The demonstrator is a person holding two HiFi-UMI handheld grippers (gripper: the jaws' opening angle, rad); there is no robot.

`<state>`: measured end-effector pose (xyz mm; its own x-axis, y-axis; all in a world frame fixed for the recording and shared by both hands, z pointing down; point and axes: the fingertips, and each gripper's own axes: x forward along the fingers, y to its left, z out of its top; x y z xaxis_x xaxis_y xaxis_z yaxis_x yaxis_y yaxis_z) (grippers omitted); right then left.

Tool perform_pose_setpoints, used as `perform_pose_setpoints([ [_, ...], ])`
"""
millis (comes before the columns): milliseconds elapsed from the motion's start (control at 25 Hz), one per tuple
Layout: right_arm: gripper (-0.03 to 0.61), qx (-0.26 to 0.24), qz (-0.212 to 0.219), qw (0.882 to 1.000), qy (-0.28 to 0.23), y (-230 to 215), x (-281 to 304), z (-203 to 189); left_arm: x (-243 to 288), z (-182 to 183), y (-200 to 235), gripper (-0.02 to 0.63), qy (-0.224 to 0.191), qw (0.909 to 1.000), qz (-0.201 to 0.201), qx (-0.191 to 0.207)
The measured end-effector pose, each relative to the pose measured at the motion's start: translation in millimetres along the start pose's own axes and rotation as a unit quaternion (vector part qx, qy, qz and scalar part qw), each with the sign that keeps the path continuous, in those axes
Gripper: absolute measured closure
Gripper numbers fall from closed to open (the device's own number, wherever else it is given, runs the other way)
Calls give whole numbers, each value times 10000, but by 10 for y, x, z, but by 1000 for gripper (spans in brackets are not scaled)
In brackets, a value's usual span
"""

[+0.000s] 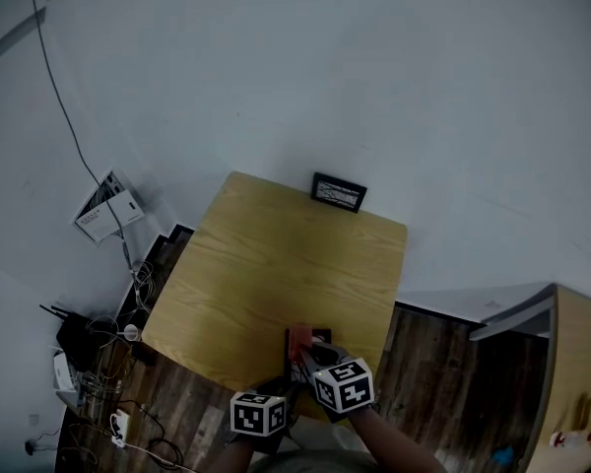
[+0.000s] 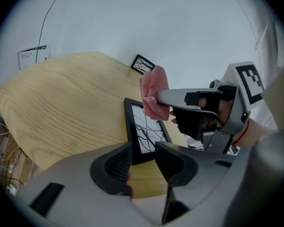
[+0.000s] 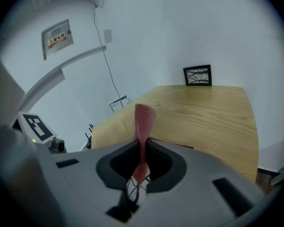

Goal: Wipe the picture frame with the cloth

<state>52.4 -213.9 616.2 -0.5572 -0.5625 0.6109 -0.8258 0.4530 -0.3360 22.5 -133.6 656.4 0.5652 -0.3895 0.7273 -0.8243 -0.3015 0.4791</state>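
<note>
Two frames are sharing the wooden table [image 1: 276, 264]. The far frame [image 1: 338, 192] is standing upright at the back edge against the wall [image 1: 374, 67]. The near frame [image 2: 144, 136], which I judge to be the one being wiped, is lying flat and glass up close to the person's edge, where both grippers are reaching it easily.

The left gripper [image 2: 143, 151] is holding its jaws wide apart, with the near frame's end sitting between them and no pad pressing on it. It is probably lining up to steady that frame against sliding.

The right gripper [image 3: 141, 143] is clamping the pink cloth [image 3: 143, 122] in a tight fold. The loose end is sticking out past the jaws over the frame's far end, so fabric rather than plastic is leading. Whether it is touching the glass I cannot tell.

A sign [image 3: 57, 38] on the wall is carrying red-and-yellow print too small for reading, and a paper [image 1: 108, 207] lower down is showing print that is equally unreadable.
</note>
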Motion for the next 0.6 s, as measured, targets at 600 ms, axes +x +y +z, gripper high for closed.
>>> perform_pose_setpoints([
  [600,560,-520,-394,9949,771,-130,394,-265,104,-84,62,494,79,9999,101,-53],
])
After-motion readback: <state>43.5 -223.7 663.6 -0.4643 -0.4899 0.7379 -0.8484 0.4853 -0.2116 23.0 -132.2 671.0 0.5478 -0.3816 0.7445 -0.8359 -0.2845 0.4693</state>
